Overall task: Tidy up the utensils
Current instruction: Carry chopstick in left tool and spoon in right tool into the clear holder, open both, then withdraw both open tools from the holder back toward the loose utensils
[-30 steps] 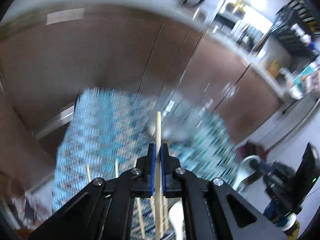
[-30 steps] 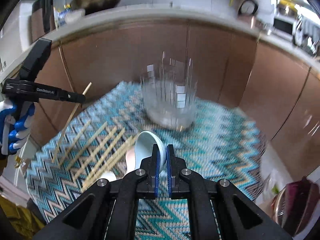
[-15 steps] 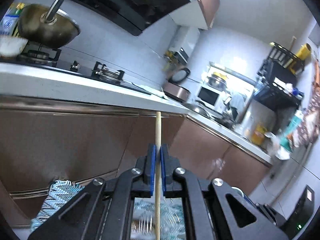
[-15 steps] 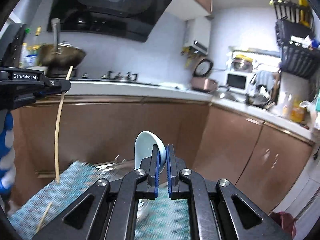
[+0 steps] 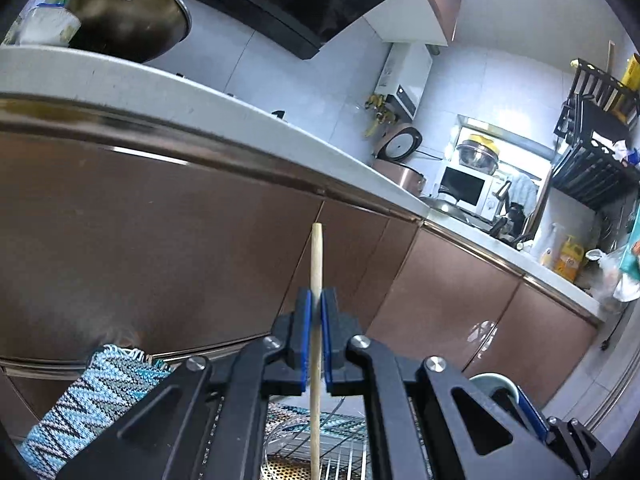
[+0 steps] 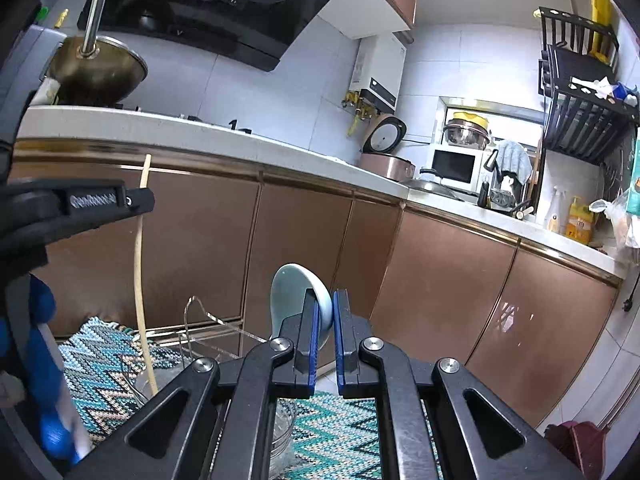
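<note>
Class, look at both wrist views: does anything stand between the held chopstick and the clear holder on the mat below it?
Nothing visible does. The left gripper holds the chopstick upright, its lower end already at the clear holder on the zigzag mat. The right gripper, holding a pale spoon, is off to the side.

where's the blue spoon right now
In the right wrist view the blue spoon is pinched in the right gripper, bowl up, in front of the brown cabinets.

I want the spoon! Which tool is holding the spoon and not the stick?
The right tool grips the pale blue spoon. The left tool pinches a thin wooden chopstick.
</note>
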